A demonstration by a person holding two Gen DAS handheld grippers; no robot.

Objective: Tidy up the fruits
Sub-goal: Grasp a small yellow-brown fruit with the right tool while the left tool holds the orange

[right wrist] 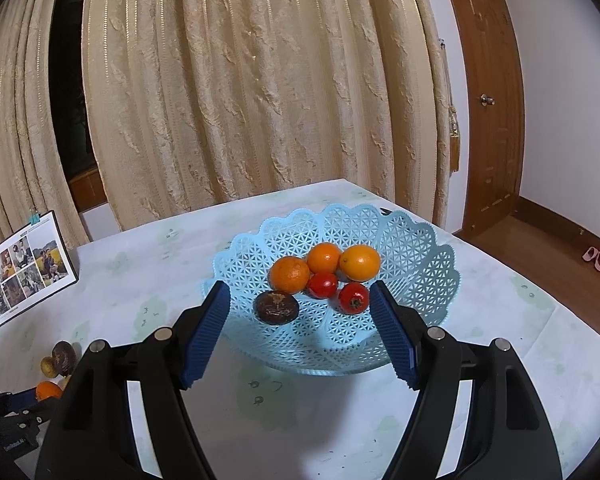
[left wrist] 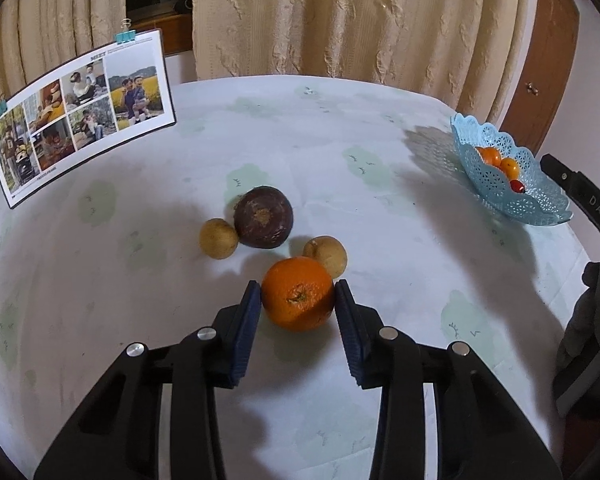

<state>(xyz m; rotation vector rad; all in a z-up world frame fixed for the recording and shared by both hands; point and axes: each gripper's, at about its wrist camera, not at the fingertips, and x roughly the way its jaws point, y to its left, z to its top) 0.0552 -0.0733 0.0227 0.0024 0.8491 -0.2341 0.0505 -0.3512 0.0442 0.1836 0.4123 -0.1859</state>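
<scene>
An orange [left wrist: 298, 300] rests on the pale tablecloth, and my left gripper [left wrist: 298, 286] is shut on it, a blue pad pressed against each side. Just behind it lie a small tan fruit [left wrist: 326, 256], a dark purple fruit [left wrist: 264, 216] and a second tan fruit [left wrist: 218, 239]. The light blue lattice basket [right wrist: 340, 216] holds three orange fruits, two red ones [right wrist: 354, 298] and a dark brown one [right wrist: 276, 307]. My right gripper [right wrist: 299, 288] hovers open at the basket's near rim with nothing between its pads. The basket [left wrist: 500, 188] also shows at the table's far right.
A clipped photo board [left wrist: 80, 116] stands at the table's back left. Cream curtains hang behind the table and a wooden door [right wrist: 488, 100] is at the right. The table edge drops off beyond the basket. The right gripper's dark body [left wrist: 592, 208] shows at the left view's right edge.
</scene>
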